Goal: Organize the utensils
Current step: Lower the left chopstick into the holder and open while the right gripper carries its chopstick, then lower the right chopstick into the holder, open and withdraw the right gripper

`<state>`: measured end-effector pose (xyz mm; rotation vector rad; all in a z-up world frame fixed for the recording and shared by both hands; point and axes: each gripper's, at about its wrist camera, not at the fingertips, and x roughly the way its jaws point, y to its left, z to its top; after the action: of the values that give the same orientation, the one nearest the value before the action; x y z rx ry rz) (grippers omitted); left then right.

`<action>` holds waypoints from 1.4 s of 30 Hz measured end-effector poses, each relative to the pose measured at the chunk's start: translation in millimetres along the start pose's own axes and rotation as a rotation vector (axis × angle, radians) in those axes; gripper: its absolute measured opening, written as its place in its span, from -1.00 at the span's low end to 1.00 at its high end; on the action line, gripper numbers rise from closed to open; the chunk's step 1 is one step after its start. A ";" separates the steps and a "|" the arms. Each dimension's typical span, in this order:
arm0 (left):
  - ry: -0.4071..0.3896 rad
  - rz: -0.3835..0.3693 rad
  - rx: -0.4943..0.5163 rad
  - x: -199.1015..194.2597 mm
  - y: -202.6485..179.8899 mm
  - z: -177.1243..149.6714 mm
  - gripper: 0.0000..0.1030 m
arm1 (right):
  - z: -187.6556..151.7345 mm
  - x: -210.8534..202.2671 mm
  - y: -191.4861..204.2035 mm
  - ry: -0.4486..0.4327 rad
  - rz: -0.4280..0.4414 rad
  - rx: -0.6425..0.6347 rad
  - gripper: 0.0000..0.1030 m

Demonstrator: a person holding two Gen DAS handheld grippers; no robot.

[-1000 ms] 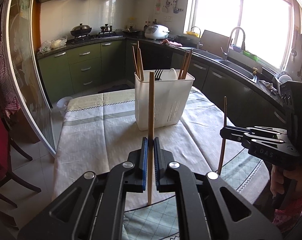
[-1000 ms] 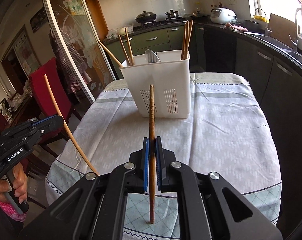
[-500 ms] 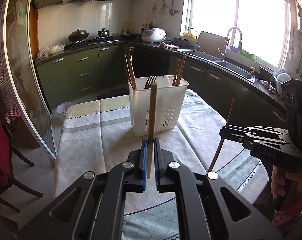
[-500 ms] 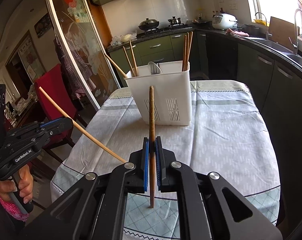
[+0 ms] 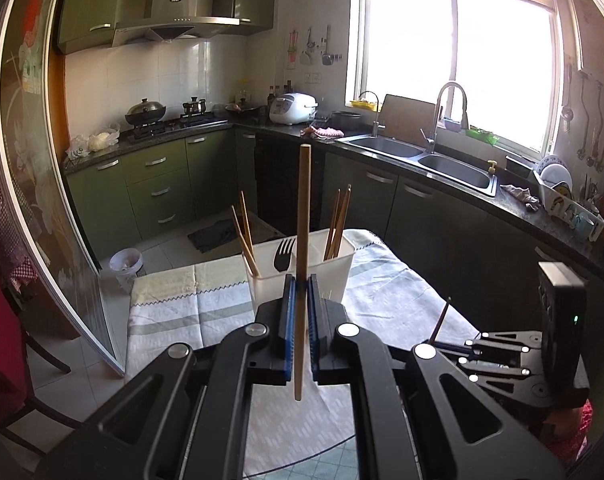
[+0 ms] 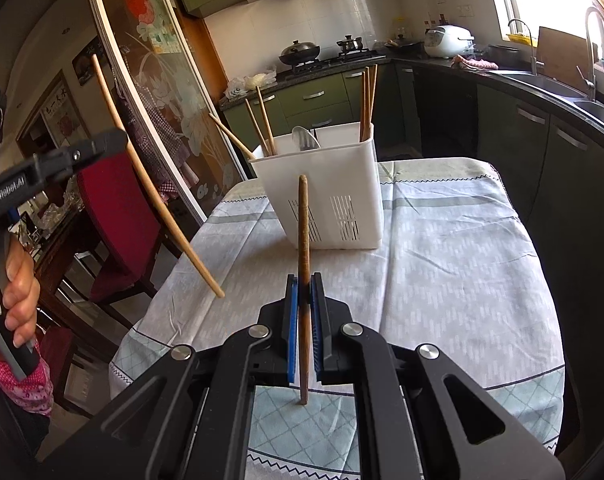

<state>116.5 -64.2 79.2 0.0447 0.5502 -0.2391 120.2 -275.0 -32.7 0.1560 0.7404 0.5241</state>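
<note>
My left gripper (image 5: 299,308) is shut on a light wooden chopstick (image 5: 303,208), which stands upright between the blue pads, raised above the table. Beyond it a white utensil holder (image 5: 342,268) holds a fork (image 5: 283,254) and several chopsticks (image 5: 338,220). My right gripper (image 6: 305,300) is shut on a dark brown chopstick (image 6: 303,232), upright, short of the holder (image 6: 342,200). In the right wrist view the left gripper (image 6: 115,140) hangs high at the left, its light chopstick (image 6: 149,184) slanting down. The right gripper (image 5: 442,346) shows low right in the left wrist view.
The holder stands on a table with a pale patterned cloth (image 6: 442,260). A red chair (image 6: 113,216) stands at the table's left side. A person's hand (image 6: 17,292) grips the left tool's handle. Dark green cabinets and a sink counter (image 5: 442,160) run behind.
My left gripper has risen with the light chopstick, so the holder now sits lower in its view. The right gripper with the dark chopstick has barely moved.
</note>
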 end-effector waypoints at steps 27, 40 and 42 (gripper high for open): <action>0.105 0.068 -0.113 131.6 32.5 73.6 -0.81 | 8.3 -11.3 -25.0 -0.025 0.062 0.048 -0.86; -0.034 0.098 -0.100 33.6 38.7 -9.6 -0.44 | 135.3 -64.5 7.1 -0.336 0.010 -0.056 -0.86; -0.042 0.096 -0.105 19.1 38.3 -27.5 -0.44 | 157.7 -63.9 8.7 -0.383 0.005 -0.049 -0.86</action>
<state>127.3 -28.1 44.9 -0.0361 0.5171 -0.1172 184.3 -292.7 124.2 0.2058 0.3532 0.4986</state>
